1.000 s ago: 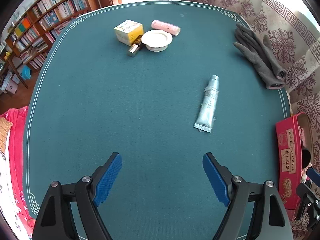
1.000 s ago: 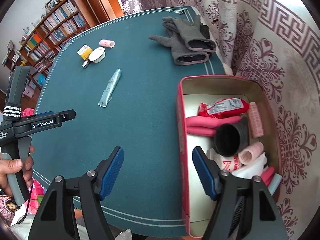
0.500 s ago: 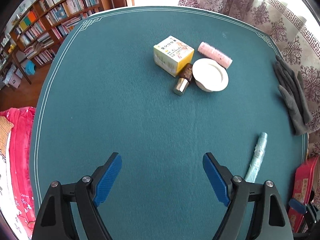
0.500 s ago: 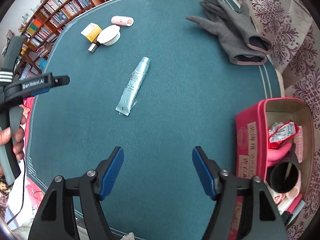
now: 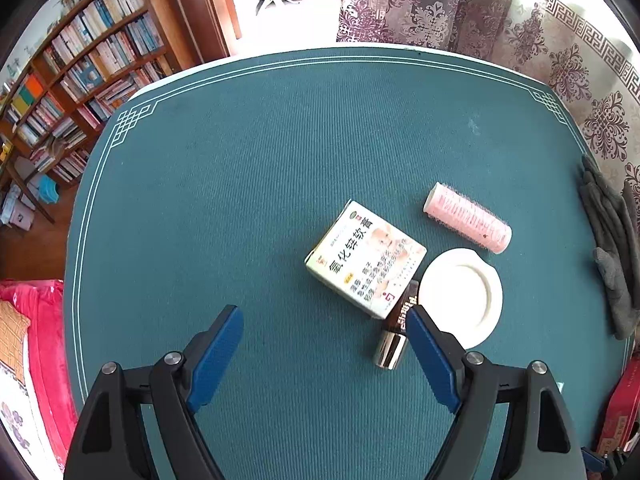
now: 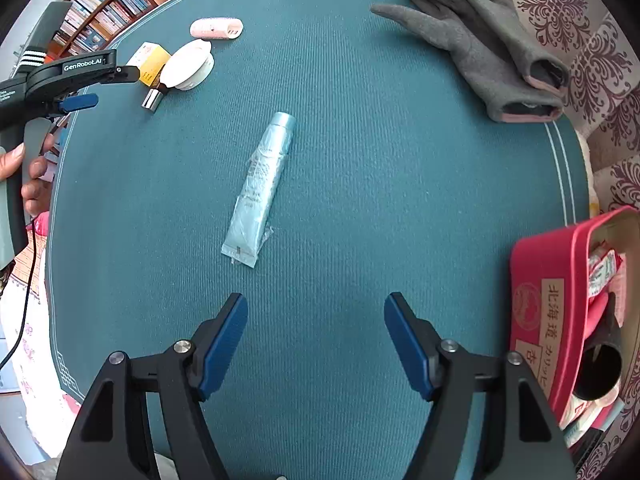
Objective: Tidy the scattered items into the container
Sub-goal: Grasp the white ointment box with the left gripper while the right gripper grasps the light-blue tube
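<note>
The teal worktop [image 5: 260, 184] carries everything, a bookshelf [image 5: 76, 92] behind it. The red container [image 6: 560, 304] sits at its right edge, partly cut off, contents hard to make out. Grey gloves [image 6: 488, 52] lie at the far right. A pale blue tube [image 6: 260, 188] lies mid-worktop ahead of the right hand-held gripper [image 6: 316, 340], whose jaws gape empty. A carton [image 5: 366, 260], white lid [image 5: 460, 298], pink hair roller [image 5: 468, 224] and small brown bottle [image 5: 396, 332] cluster together; the left hand-held gripper [image 5: 324, 352], spread wide and empty, partly hides the bottle.

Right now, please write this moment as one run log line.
left gripper: jaws open, empty, above small bottle | right gripper: jaws open, empty, near tube | red box: partly filled
</note>
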The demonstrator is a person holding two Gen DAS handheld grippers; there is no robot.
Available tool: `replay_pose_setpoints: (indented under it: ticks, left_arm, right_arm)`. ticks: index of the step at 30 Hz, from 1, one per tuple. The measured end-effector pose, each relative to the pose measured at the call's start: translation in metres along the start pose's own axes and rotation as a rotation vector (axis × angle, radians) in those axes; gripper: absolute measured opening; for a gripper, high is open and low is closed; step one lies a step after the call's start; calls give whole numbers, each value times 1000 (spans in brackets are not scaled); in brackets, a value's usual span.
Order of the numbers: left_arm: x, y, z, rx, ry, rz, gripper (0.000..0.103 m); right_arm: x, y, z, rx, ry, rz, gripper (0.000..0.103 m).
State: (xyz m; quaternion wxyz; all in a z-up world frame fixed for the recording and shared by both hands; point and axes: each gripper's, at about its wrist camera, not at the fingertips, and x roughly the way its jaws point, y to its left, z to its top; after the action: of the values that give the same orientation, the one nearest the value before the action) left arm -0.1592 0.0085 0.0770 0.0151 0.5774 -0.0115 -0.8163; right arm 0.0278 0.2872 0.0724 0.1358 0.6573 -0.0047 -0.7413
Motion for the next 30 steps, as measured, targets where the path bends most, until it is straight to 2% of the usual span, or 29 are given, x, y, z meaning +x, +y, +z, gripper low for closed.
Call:
replay_pose_setpoints:
  ticks: [10,11,12,19,23,26,28,29,30]
  left_arm:
    - [23,-12,25,120,-41,-29,83]
    - [25,-11,27,117,-37,-43,73]
    - [28,-10,27,110,-21,-61,53]
    - [28,3,22,78,-26,-85,52]
    - [27,10,13,53,-18,-87,52]
    - [27,12,-4,31,-18,-90,52]
    - [25,15,-9,21,-13,-89,52]
    - [24,16,-12,16,-10,-89,52]
    - [23,17,-14,11,-7,-89,52]
  right_arm:
    - [12,25,32,-29,10,-28,75]
    - [14,26,36,-29,10,-30,75]
    - [15,28,40,-29,9,-31,75]
    - [29,31,69,20,17,-32,75]
    - [41,42,81,6,28,-95,73]
    - [46,57,83,-45,3,-185,69]
    - [46,66,82,-84,-28,-200,60]
    - [45,71,81,-104,-39,-210,52]
    - [45,76,79,-128,-48,-212,38]
